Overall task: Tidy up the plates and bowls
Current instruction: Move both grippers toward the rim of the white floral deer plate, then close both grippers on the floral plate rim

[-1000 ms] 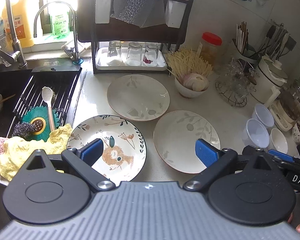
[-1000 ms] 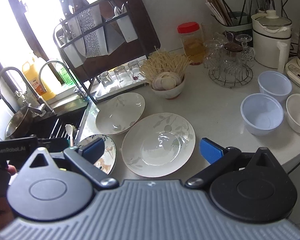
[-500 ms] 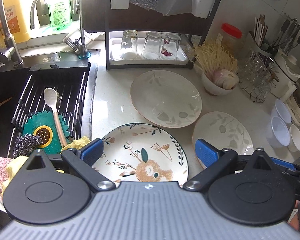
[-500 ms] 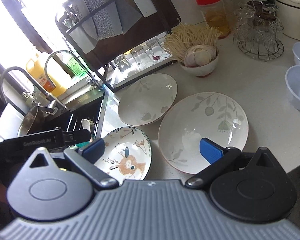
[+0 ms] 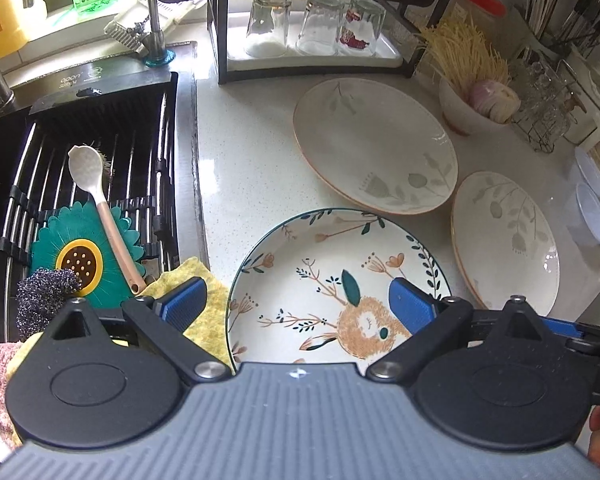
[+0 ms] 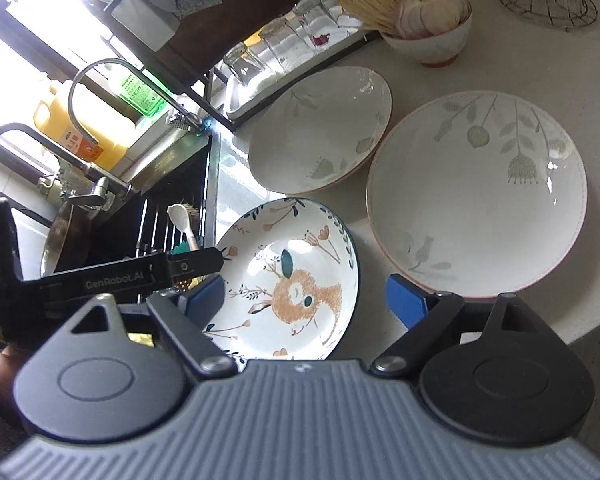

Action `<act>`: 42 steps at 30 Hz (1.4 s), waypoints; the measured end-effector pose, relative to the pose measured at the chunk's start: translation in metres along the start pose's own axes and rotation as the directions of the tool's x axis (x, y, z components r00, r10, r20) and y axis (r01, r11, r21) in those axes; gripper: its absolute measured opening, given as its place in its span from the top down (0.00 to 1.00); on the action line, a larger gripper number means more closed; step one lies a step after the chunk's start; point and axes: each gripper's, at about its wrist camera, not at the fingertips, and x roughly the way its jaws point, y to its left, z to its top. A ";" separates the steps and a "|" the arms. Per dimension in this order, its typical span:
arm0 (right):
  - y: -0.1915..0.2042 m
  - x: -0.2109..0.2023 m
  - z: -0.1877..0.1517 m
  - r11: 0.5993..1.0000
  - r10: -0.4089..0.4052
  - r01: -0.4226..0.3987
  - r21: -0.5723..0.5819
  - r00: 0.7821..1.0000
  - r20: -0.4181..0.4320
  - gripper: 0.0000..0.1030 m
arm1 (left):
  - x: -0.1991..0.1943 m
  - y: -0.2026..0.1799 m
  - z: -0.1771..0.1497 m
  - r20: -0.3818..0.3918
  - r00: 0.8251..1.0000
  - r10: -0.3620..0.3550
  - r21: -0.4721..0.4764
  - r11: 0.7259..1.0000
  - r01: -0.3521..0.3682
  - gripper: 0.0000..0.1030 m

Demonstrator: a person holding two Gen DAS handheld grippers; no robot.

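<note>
Ceramic deer plate [image 5: 332, 276] at the counter's [image 5: 244, 168] front edge, just beside the sink [image 5: 100, 152], framed by both grippers.

Flanked behind and to the right by two pale leaf-print plates: far leaf plate [image 5: 374, 146] toward the glass rack [image 5: 312, 28], near leaf plate [image 5: 504, 240] by the front right edge, both close to the deer plate's rim, contact not clear. Left gripper [image 5: 296, 304] poised over the deer plate, jaws spread wide, blue pads clear of the rim, one pad above a yellow cloth [image 5: 204, 312] lapping the sink edge. Right gripper [image 6: 304, 300] also over the deer plate, jaws just narrowed a little yet standing apart, pinching nothing. Further out: noodle bowl [image 5: 460, 112] toward the back right, small white bowls [image 5: 592, 204] at the right edge, spoon [image 5: 96, 200] and sunflower mat [image 5: 76, 252] on the sink grid.
</note>
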 end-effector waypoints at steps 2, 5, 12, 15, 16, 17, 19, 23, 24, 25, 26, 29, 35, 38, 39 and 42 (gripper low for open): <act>-0.001 0.009 -0.003 1.000 -0.005 0.005 0.019 1.000 -0.025 0.21 | 0.010 0.006 -0.001 -0.023 1.000 -0.007 0.000 1.000 0.007 0.04; -0.003 0.024 -0.008 0.999 -0.013 0.016 0.041 0.998 -0.058 0.26 | 0.025 0.014 -0.003 -0.069 0.998 -0.001 -0.001 1.000 0.000 0.04; -0.003 0.050 -0.019 0.996 -0.083 0.084 0.008 0.992 -0.093 0.29 | 0.041 0.026 -0.005 -0.095 0.995 -0.027 0.012 1.000 0.028 0.10; -0.003 0.056 -0.022 0.996 -0.086 0.087 0.009 0.992 -0.095 0.34 | 0.046 0.029 -0.005 -0.103 0.994 -0.019 0.017 1.000 0.021 0.16; -0.004 0.058 -0.022 0.995 -0.094 0.095 0.003 0.991 -0.091 0.37 | 0.047 0.030 -0.005 -0.105 0.994 -0.020 0.016 1.000 0.022 0.20; -0.002 0.058 -0.022 0.995 -0.104 0.104 -0.009 0.992 -0.076 0.38 | 0.047 0.031 -0.004 -0.106 0.994 -0.023 0.013 1.000 0.024 0.22; 0.000 0.059 -0.021 0.994 -0.112 0.111 -0.019 0.992 -0.062 0.39 | 0.049 0.032 -0.004 -0.110 0.994 -0.024 0.017 1.000 0.026 0.28; -0.001 0.060 -0.019 0.993 -0.117 0.117 -0.011 0.992 -0.036 0.48 | 0.052 0.033 -0.003 -0.108 0.994 -0.025 0.027 0.999 0.028 0.42; -0.002 0.060 -0.019 0.993 -0.115 0.115 -0.008 0.993 -0.035 0.51 | 0.052 0.032 -0.002 -0.104 0.994 -0.021 0.034 0.999 0.025 0.45; -0.003 0.062 -0.017 0.994 -0.111 0.111 0.002 0.993 -0.035 0.57 | 0.052 0.032 -0.001 -0.101 0.995 -0.018 0.038 0.999 0.022 0.50; -0.004 0.062 -0.017 0.994 -0.109 0.110 0.011 0.993 -0.032 0.61 | 0.052 0.032 -0.001 -0.100 0.995 -0.014 0.038 0.999 0.018 0.54; -0.009 0.061 -0.015 0.993 -0.108 0.109 0.036 0.994 -0.023 0.72 | 0.052 0.034 0.001 -0.089 0.996 -0.010 0.039 0.999 0.013 0.70; -0.017 0.059 -0.014 0.995 -0.089 0.091 0.050 0.996 -0.029 0.81 | 0.051 0.037 0.003 -0.084 0.996 -0.013 0.018 1.000 0.014 0.74; -0.016 0.059 -0.013 0.994 -0.094 0.096 0.044 0.995 -0.036 0.81 | 0.050 0.036 0.002 -0.082 0.997 -0.013 0.024 1.000 0.015 0.76; -0.016 0.059 -0.013 0.994 -0.095 0.097 0.044 0.995 -0.038 0.81 | 0.049 0.035 0.002 -0.080 0.997 -0.012 0.029 0.999 0.014 0.76; -0.015 0.057 -0.012 0.995 -0.089 0.092 0.050 0.995 -0.051 0.81 | 0.045 0.034 0.002 -0.073 0.997 -0.007 0.029 1.000 0.009 0.78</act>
